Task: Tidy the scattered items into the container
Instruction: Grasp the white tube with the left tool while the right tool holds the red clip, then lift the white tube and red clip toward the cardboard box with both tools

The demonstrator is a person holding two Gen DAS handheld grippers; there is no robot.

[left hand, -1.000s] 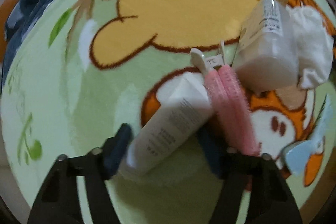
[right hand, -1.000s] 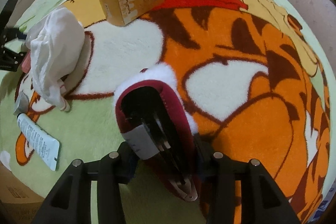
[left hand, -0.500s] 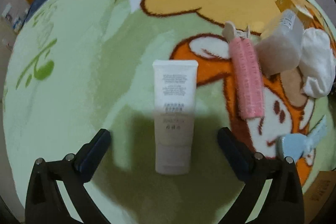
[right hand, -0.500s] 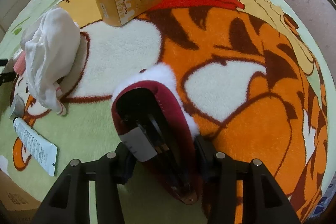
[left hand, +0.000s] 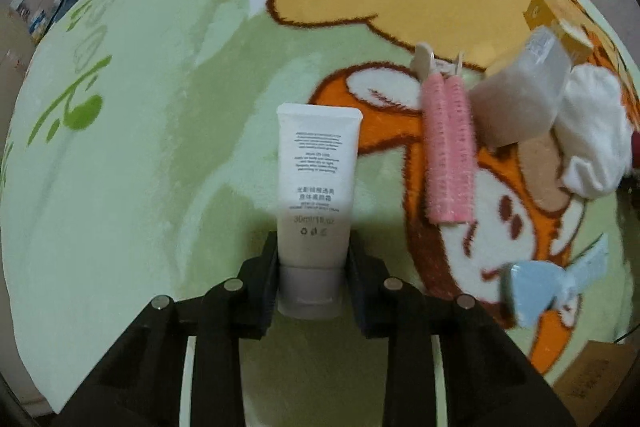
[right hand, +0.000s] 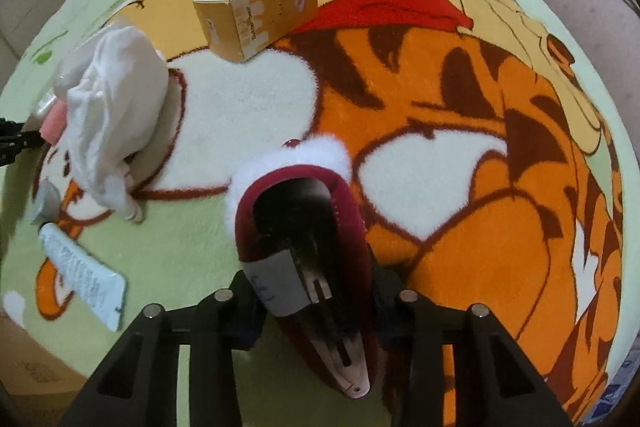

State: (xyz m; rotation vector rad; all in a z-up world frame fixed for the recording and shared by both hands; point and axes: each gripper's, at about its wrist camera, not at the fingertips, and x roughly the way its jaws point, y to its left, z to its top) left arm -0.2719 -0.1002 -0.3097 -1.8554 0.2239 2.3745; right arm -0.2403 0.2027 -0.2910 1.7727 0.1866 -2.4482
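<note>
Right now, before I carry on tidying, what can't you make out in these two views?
- Container: only a cardboard corner shows, left wrist view, cut by the edge.
- Bottle: far end hidden by the white cloth.
- Right claw: its grip on the red hair clip is hidden by the clip.

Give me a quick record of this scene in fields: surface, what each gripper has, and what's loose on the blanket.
surface: green cartoon-print fleece blanket
left gripper: shut on white squeeze tube, near its cap
right gripper: shut on dark red hair clip with white fluffy trim
loose items: pink hair rollers, translucent bottle, white cloth, yellow carton, light blue clip
</note>
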